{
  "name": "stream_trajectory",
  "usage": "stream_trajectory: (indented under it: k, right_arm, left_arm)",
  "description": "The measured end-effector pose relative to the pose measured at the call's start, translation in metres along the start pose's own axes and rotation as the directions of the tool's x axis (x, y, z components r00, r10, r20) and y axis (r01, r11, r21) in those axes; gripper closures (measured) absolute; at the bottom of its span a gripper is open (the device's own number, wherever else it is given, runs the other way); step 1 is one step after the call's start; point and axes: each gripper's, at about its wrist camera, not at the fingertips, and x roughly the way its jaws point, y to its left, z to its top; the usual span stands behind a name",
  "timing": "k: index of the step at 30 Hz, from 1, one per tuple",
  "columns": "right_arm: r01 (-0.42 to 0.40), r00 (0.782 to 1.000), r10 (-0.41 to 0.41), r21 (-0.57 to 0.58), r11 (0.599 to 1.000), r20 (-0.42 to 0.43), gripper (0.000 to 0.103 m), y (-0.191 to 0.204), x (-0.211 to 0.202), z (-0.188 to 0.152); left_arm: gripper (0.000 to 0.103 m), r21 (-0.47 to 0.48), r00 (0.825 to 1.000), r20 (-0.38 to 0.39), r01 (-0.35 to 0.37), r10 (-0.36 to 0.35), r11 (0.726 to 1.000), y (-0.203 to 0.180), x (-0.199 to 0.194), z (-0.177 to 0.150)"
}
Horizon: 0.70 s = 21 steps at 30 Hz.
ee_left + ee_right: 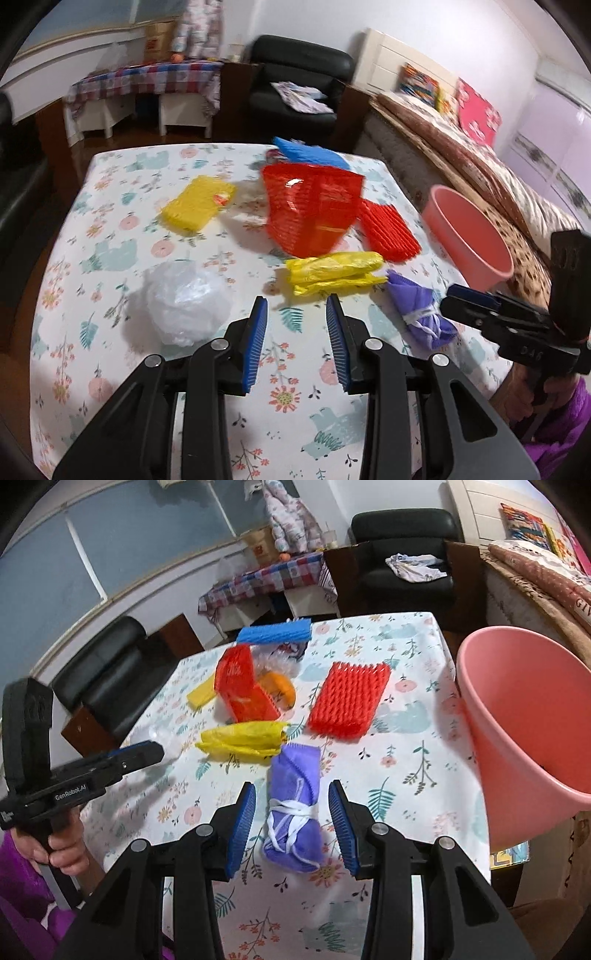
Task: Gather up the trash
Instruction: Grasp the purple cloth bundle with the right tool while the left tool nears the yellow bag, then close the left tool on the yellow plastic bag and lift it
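Trash lies on the floral table [110, 258]: a clear plastic wad [184, 299], a yellow bag [332, 271], a purple mask bundle [421, 314], a red bag [310, 210], red foam net [388, 230], yellow foam net [195, 203] and blue foam net [310, 153]. A pink bin [469, 236] stands at the table's right edge. My left gripper [297, 306] is open and empty above the table, just short of the yellow bag. My right gripper [291, 794] is open, its jaws either side of the purple mask bundle [295, 805]. The bin [524, 716] is to its right.
A black armchair [295, 81] and a checked-cloth desk [147, 81] stand beyond the table. A bed [480, 166] runs along the right. A dark sofa [103, 675] is on the left. The person's hand [62, 849] holds the left gripper's handle.
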Motion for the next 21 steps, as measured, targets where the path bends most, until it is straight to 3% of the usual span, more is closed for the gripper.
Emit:
stream_trajectory:
  k: [5, 9, 12, 15, 21]
  right_arm:
    - [0.009, 1.000, -0.009, -0.002, 1.000, -0.015, 0.062, 0.001, 0.005, -0.002]
    - [0.014, 0.999, -0.014, 0.002, 1.000, -0.035, 0.062, 0.001, 0.008, -0.002]
    - [0.006, 0.998, -0.005, 0.019, 1.000, -0.056, 0.062, 0.000, 0.011, -0.001]
    - [0.004, 0.997, -0.002, 0.027, 1.000, -0.082, 0.062, 0.000, 0.018, -0.002]
    - [0.023, 0.991, -0.020, 0.022, 0.999, -0.129, 0.062, 0.003, 0.033, -0.003]
  left_arm:
    - [0.069, 0.186, 1.000, -0.021, -0.003, 0.007, 0.982, -0.022, 0.016, 0.008]
    - [0.059, 0.312, 1.000, -0.017, -0.017, 0.024, 0.950, -0.030, 0.030, 0.011]
    - [0.059, 0.381, 0.999, -0.033, -0.001, 0.015, 0.925, -0.032, 0.042, 0.013]
    - [0.058, 0.422, 0.999, -0.053, 0.012, 0.012, 0.907, -0.031, 0.054, 0.015]
    - [0.058, 0.418, 0.998, -0.067, 0.039, -0.012, 0.908, -0.023, 0.068, 0.017]
